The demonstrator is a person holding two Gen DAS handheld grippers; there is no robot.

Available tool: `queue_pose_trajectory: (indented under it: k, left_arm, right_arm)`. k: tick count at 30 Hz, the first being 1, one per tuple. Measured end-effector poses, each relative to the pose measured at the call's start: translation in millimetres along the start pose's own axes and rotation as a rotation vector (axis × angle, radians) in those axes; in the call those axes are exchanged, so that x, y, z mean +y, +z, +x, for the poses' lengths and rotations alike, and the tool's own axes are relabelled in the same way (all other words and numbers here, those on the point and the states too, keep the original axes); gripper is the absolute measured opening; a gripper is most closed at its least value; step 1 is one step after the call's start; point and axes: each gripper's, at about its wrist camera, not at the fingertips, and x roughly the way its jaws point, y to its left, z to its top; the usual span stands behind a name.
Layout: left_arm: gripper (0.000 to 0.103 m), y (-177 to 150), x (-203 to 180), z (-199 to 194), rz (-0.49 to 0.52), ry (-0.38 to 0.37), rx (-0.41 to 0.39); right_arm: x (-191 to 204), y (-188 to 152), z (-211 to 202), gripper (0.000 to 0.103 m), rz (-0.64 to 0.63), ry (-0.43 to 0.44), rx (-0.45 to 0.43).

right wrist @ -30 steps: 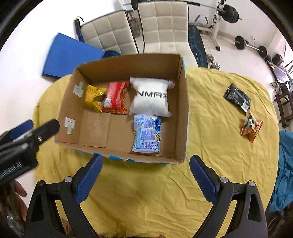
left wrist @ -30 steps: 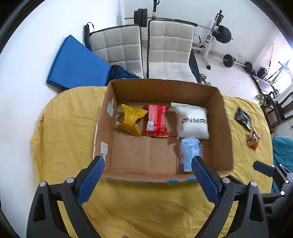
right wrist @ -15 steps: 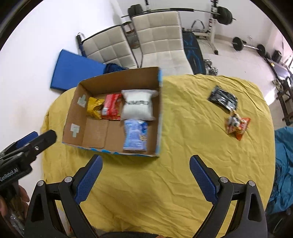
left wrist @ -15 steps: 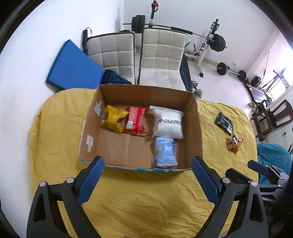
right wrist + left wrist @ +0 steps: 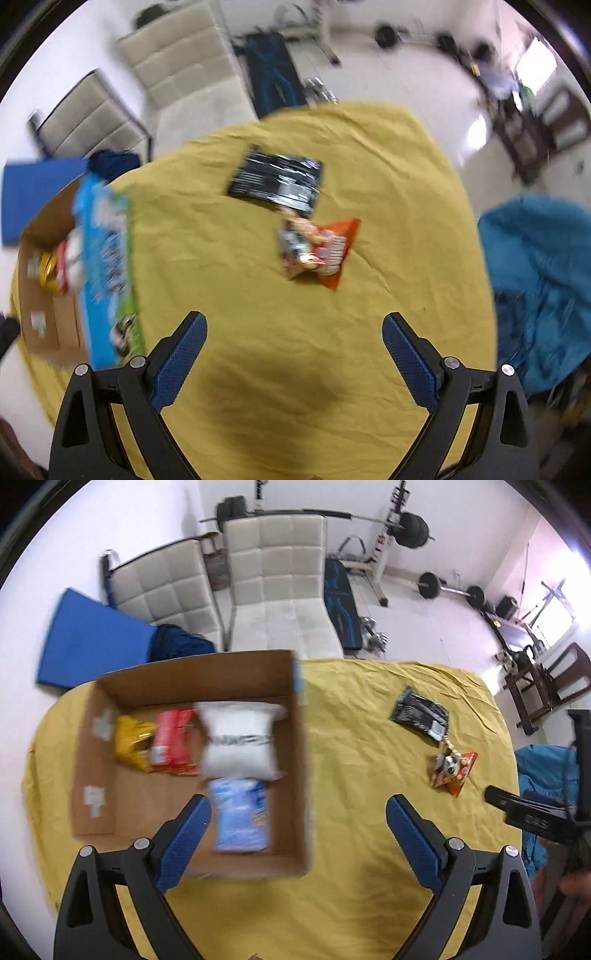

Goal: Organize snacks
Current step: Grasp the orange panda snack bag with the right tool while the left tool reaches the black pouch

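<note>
A cardboard box on the yellow cloth holds a yellow pack, a red pack, a white pillow pack and a light blue pack. A black pack and an orange pack lie loose on the cloth, right of the box. My left gripper hangs open above the box's near right corner. My right gripper is open over bare cloth, short of the orange pack. Both views are motion-blurred.
Two white quilted chairs stand behind the table, with a blue mat on the floor at left. Weights and a barbell lie at the back right. A teal cloth sits past the table's right edge.
Both grippers have swung right. The box has slid to the left in both views, and the black and orange packs now sit near the middle of the right wrist view.
</note>
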Motion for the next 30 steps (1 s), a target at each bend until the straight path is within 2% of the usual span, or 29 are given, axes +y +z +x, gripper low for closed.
queue_pose_trajectory:
  k: [3,9,10,11,12,17,19,22,25,30]
  left_arm:
    - [0.097,16,-34,31,0.033,0.017,0.031]
    - [0.097,40,-76,86,0.09,0.063,0.103]
    - [0.097,44,-83,95,0.101,0.072,0.112]
    - [0.097,48,-90,103,0.116,0.081,0.119]
    - [0.097,51,-94,108,0.127,0.083,0.126]
    - [0.097,69,-120,139,0.181,0.064,0.187]
    - [0.097,75,-123,153,0.132,0.024,0.242]
    - [0.097,85,-123,185,-0.032,-0.078,0.387]
    - [0.097,95,-127,215,-0.153,-0.131,0.482]
    - [0.095,115,-146,247,-0.237,-0.162,0.533]
  right_arm:
    - [-26,20,44,0.098,0.119,0.072,0.069]
    - [-36,37,116,0.096,0.213,0.085,0.153]
    - [-38,39,126,0.086,0.223,0.09,0.161]
    - [-40,40,134,0.063,0.225,0.094,0.171]
    - [-43,41,142,0.058,0.229,0.104,0.187]
    - [-60,44,136,0.053,0.217,0.155,0.173]
    - [-73,46,127,0.053,0.208,0.136,0.159]
    - [-96,55,114,0.053,0.218,0.106,0.14]
    - [-123,66,110,0.053,0.254,0.07,0.124]
    - [-150,77,112,0.052,0.314,0.065,0.124]
